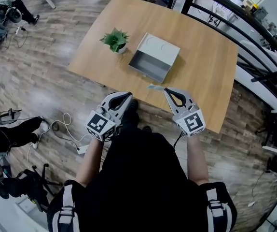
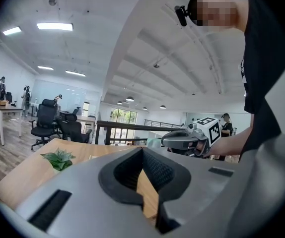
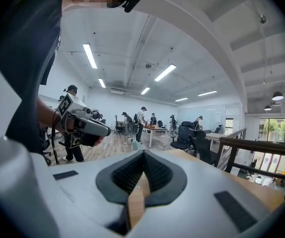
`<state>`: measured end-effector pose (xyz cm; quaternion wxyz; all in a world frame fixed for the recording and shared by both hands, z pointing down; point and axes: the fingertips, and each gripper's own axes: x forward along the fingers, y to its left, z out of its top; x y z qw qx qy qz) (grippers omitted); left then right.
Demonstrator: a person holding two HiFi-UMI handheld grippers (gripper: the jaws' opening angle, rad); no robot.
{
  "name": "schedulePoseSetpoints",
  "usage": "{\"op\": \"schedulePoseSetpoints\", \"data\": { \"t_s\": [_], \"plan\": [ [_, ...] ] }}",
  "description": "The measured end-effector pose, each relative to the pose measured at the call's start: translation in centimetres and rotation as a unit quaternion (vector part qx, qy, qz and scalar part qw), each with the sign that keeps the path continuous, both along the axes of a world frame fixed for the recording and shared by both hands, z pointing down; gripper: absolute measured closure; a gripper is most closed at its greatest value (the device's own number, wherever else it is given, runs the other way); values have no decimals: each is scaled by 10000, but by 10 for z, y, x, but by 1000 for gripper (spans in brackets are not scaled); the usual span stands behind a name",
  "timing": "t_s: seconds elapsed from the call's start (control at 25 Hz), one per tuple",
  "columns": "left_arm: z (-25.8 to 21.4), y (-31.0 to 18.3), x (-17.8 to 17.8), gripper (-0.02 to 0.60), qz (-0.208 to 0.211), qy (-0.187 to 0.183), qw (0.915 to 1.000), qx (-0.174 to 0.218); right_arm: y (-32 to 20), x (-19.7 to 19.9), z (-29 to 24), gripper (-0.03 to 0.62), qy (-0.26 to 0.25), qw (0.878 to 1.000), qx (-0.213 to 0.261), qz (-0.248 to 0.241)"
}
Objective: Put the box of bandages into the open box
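Observation:
A small pale green box of bandages (image 1: 154,87) lies flat at the near edge of the wooden table (image 1: 206,66). Farther in, the grey open box (image 1: 150,63) rests with its lid tipped back and nothing inside. My left gripper (image 1: 129,94) is shut and empty, just short of the table edge, left of the bandage box. Shut as well, my right gripper (image 1: 167,90) has its tips close beside the box's right end. The left gripper view looks past its closed jaws (image 2: 142,148) to the bandage box (image 2: 150,142) and the right gripper (image 2: 187,139).
A small potted plant (image 1: 115,39) stands left of the open box. White cables (image 1: 66,129) trail over the wood floor at my left. A black railing (image 1: 254,42) runs past the table's right side. People and office chairs (image 3: 187,133) are farther off.

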<state>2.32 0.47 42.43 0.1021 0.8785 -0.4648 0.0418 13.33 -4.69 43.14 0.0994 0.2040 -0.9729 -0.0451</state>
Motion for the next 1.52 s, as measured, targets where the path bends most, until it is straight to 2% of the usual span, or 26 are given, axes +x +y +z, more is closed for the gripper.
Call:
{"op": "schedulePoseSetpoints", "data": {
  "t_s": [0.32,0.56,0.64,0.72,1.28,1.52],
  "plan": [
    [5,-60,-18,558,313,54,9993,-199,-38,-27,16,569,118,9997,-174,155],
    [9,-101,-25,558,668,120,9975,-217,-65,-42,25,569,122,9970,-566,518],
    [9,-112,-28,558,767,131,9967,-226,-72,-45,28,569,160,9969,-534,558],
    [10,-121,-30,558,872,124,9958,-240,-79,-49,31,569,232,9973,-422,557],
    [21,-165,-63,558,1325,86,9904,-385,-115,-80,55,569,211,9891,-900,1148],
    [29,-181,-75,558,1524,134,9873,-424,-128,-93,69,569,282,9864,-969,1294]
  ]
}}
